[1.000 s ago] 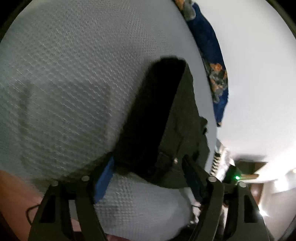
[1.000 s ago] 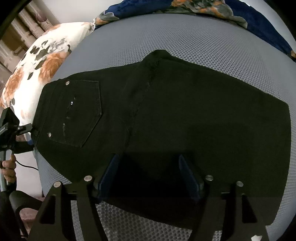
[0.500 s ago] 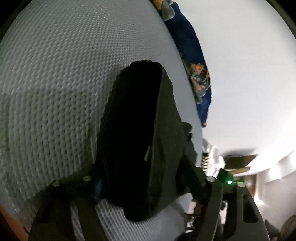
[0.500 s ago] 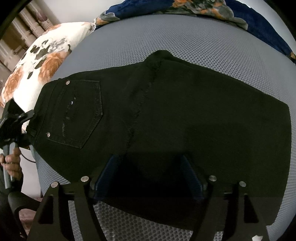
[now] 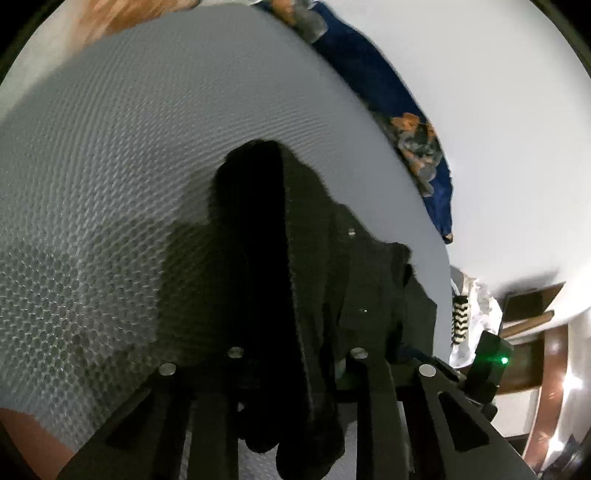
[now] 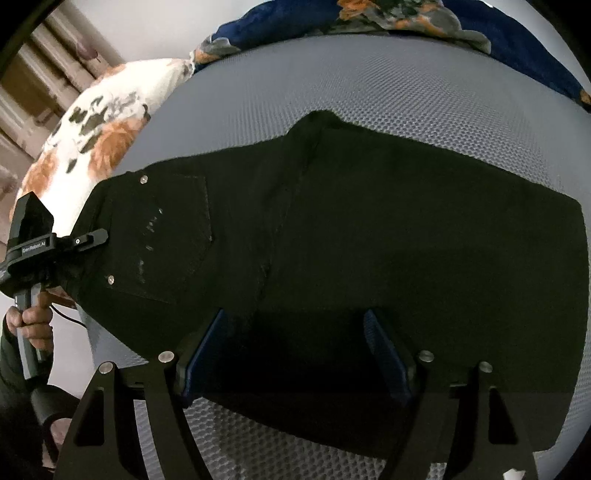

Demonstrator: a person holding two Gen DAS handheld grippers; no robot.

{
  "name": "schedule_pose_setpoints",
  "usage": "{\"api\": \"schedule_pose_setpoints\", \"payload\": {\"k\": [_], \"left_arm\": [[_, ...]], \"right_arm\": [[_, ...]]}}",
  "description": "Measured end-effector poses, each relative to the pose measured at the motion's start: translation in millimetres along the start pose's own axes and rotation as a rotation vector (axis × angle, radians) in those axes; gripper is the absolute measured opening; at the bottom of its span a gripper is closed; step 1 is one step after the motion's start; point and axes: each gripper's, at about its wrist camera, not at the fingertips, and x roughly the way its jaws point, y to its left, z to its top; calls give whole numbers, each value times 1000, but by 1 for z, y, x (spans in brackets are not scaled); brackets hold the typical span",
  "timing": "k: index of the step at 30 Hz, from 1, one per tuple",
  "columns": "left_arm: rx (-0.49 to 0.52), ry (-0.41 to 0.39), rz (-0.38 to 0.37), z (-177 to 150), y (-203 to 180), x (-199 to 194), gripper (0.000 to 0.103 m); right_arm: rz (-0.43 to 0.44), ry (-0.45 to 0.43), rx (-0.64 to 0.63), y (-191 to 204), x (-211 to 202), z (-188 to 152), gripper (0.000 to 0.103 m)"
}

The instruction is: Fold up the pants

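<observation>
Black pants (image 6: 369, 229) lie folded lengthwise on a grey mesh bed surface (image 6: 332, 85), waistband and back pocket at the left. My left gripper (image 6: 86, 238) is at the waistband edge, its jaws closed in on the fabric. In the left wrist view the pants (image 5: 288, 258) run between its fingers, which pinch the waistband cloth (image 5: 295, 354). My right gripper (image 6: 295, 339) is open, its blue-padded fingers spread over the near edge of the pants, holding nothing.
A floral white and orange pillow (image 6: 99, 125) lies at the far left. A dark blue floral blanket (image 6: 406, 18) lies along the back of the bed. Wooden furniture (image 5: 528, 317) and white cloth (image 5: 472, 317) stand beyond the bed.
My left gripper has moved onto the waistband and its fingers have closed in on the fabric. My right gripper has stayed open over the near edge.
</observation>
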Motion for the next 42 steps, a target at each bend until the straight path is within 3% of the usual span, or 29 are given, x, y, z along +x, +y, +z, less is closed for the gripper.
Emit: {"api": "schedule_pose_setpoints", "payload": {"k": [4,8,12,22,30,36,40,42], "left_arm": [[35,-24,-25,-2,-33,-9,20],[78,-35,-97,-3,-70,-21,20],[154,-25,-135,-6,-121,-13,20],[300,89,-215,-15,-237,65,20],[345,157,-157,-42,-273,139,20],[415,186,-35,-63,-283,175,20],[417,207,4,-73,-278,185,34],[427,215,-13,-78,-281,184,57]], "right_arm": [[-4,-60,24,-17,-24,1,74],[-21,-113,85,-45,-49,3,74],[-52,-181,138,-79,-79,0,74],[-80,-302,295,-153,-127,-23,74],[-81,-353,380,-185,-131,-38,74],[-51,-358,401,-197,-128,-40,74],[-54,-337,390,-197,-121,-42,74],[-47,-333,389,-196,-119,-42,74]]}}
